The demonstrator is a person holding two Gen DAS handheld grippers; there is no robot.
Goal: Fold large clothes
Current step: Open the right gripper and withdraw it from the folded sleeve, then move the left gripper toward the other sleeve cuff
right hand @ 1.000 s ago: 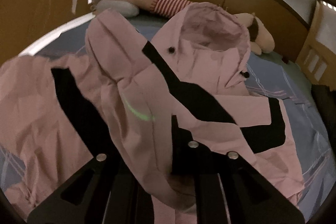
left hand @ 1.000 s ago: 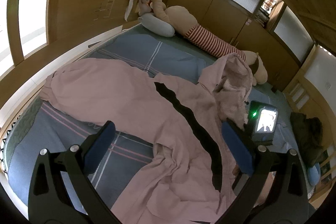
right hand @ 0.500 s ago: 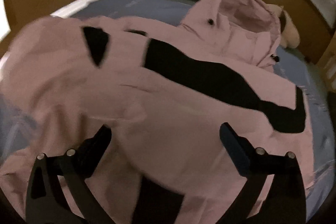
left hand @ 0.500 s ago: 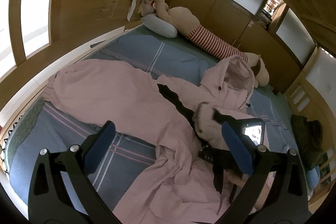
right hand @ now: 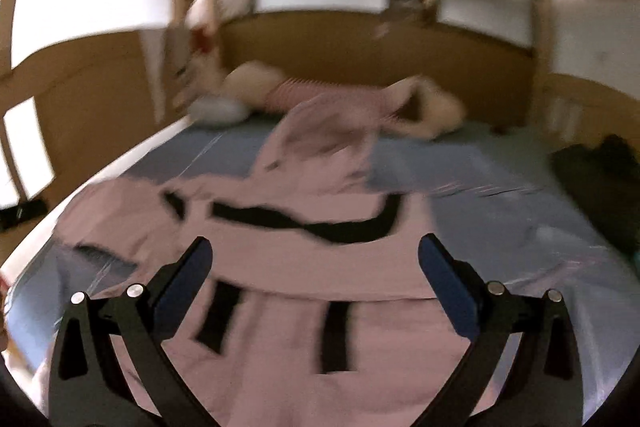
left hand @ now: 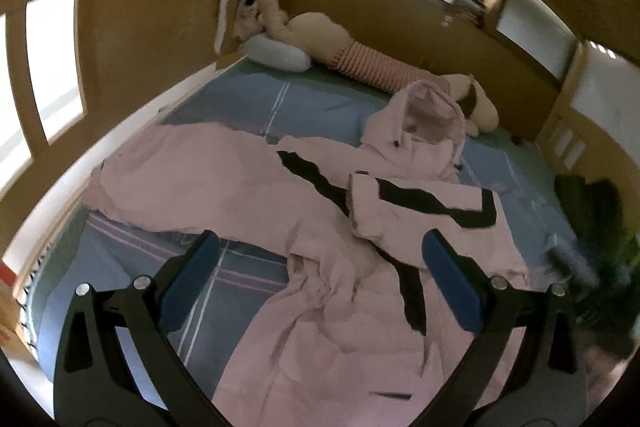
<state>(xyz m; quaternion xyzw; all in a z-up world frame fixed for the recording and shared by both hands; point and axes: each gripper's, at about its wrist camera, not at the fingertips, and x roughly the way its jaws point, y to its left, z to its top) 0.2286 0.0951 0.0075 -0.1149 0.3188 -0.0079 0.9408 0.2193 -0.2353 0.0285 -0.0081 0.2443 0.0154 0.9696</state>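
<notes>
Blue-padded and spread wide, my left gripper (left hand: 320, 283) and right gripper (right hand: 316, 279) both hang empty above the pink jacket (left hand: 320, 227). The jacket lies rumpled across the blue bedsheet (left hand: 320, 107), one sleeve (left hand: 420, 203) folded over its chest, hood (left hand: 424, 123) toward the stuffed toy (left hand: 360, 59) by the wooden headboard (left hand: 400, 15).

Both wrist views above coat (left hand: 320, 267)

Jacket (left hand: 320, 227) spread on bed (left hand: 240, 111), hood toward plush toy (left hand: 340, 47) lying behind; pillow (left hand: 276, 53) far left.
</notes>
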